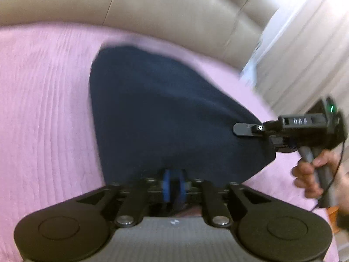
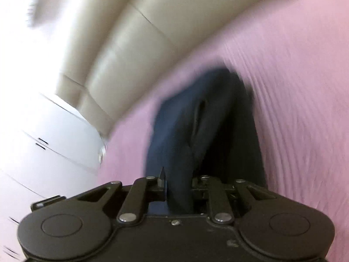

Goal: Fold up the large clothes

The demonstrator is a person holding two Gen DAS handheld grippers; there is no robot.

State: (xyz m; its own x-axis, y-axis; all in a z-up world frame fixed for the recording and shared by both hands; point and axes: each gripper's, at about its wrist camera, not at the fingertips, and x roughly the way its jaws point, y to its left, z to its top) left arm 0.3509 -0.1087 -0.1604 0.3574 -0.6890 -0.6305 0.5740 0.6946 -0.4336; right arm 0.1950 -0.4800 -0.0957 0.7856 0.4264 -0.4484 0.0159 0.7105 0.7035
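ok so my left gripper (image 1: 174, 187) is pinching the navy garment (image 1: 165, 113) on the pink bedspread (image 1: 43, 109); my right gripper (image 2: 177, 187) is clamped on its other edge

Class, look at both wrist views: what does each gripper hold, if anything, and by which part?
Both hold the navy garment: the left gripper pinches its near edge, the right gripper its right-hand corner, seen from the left wrist.

Pink ribbed bedspread (image 1: 43, 109) meets a beige padded headboard (image 1: 174, 6).

left gripper (image 1: 174, 187): black, blue pads | right gripper (image 2: 176, 187): black, silver screws
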